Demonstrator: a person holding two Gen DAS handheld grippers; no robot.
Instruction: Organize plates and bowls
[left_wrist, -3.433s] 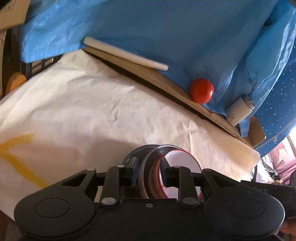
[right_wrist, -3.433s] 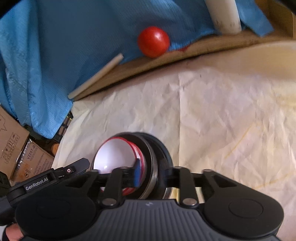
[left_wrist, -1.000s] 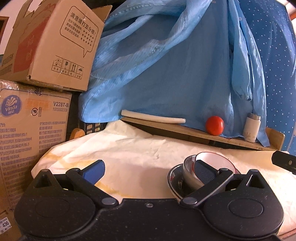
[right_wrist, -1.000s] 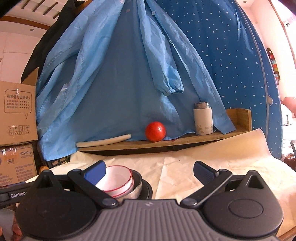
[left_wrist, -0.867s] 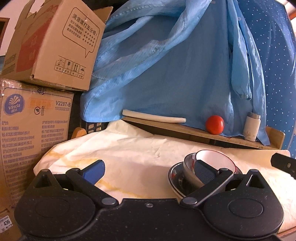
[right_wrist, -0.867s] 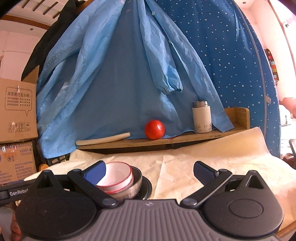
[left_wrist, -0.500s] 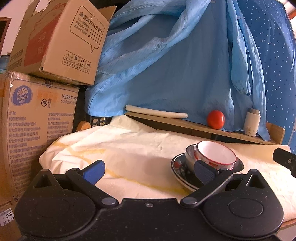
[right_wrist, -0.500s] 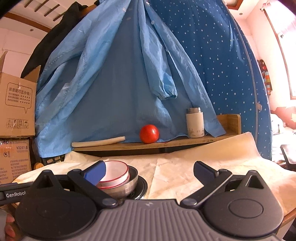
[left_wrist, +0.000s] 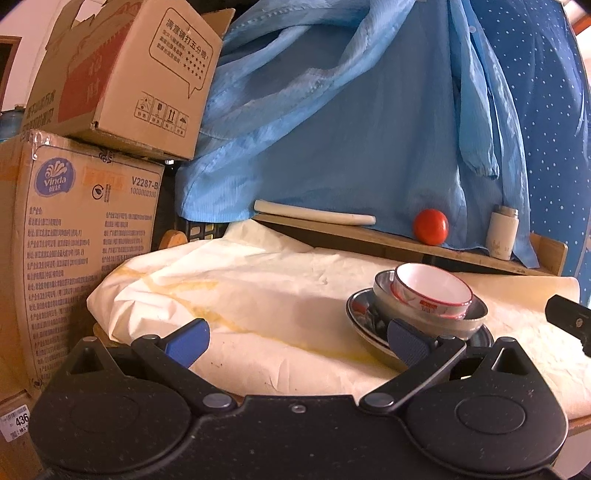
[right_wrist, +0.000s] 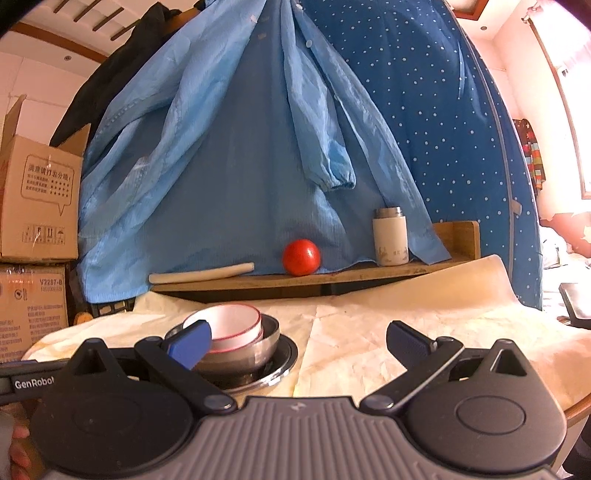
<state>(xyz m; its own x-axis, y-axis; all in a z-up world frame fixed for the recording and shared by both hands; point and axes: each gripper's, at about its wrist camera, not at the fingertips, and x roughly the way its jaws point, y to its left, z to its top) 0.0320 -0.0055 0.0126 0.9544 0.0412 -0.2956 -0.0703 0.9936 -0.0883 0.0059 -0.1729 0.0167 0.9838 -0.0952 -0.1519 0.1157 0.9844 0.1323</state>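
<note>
While the left gripper (left_wrist: 295, 341) hangs with jaws spread wide and empty, the white bowl (left_wrist: 432, 291) sits nested in the steel bowl (left_wrist: 458, 319) on the plate (left_wrist: 360, 317) atop the bench (left_wrist: 258, 291); the right gripper (right_wrist: 295, 341) likewise gapes, holding nothing.

Your small bowl (left_wrist: 432, 291) sits in the metal bowl (left_wrist: 428, 318) on the plate (left_wrist: 365, 323); behind them the shelf (left_wrist: 399, 240) holds a tomato (left_wrist: 430, 226).
</note>
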